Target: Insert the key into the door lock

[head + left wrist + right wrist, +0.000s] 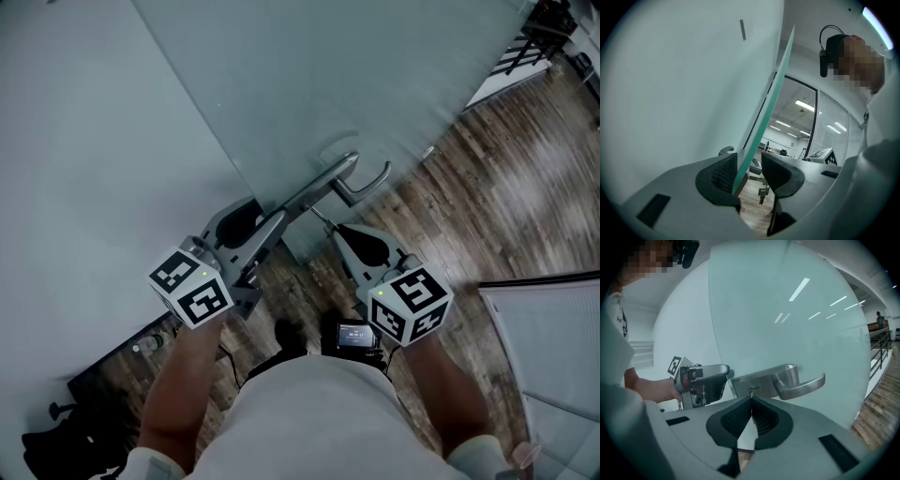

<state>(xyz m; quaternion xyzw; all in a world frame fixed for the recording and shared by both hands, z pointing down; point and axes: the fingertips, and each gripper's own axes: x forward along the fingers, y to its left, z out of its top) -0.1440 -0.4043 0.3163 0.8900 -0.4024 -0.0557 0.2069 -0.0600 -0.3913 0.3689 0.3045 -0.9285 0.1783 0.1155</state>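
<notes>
My right gripper (751, 401) is clamped tight on the thin silver metal key (751, 393). The key's tip meets the keyhole in the brushed steel lock plate (761, 378) just ahead, left of the curved steel lever handle (801, 385). My left gripper (749, 164) stands parted, straddling the edge of the frosted glass door (759, 126).

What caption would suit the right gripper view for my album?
Right tongs pinch a key, its tip against the lock plate of a glass door, beside the lever handle.
</notes>
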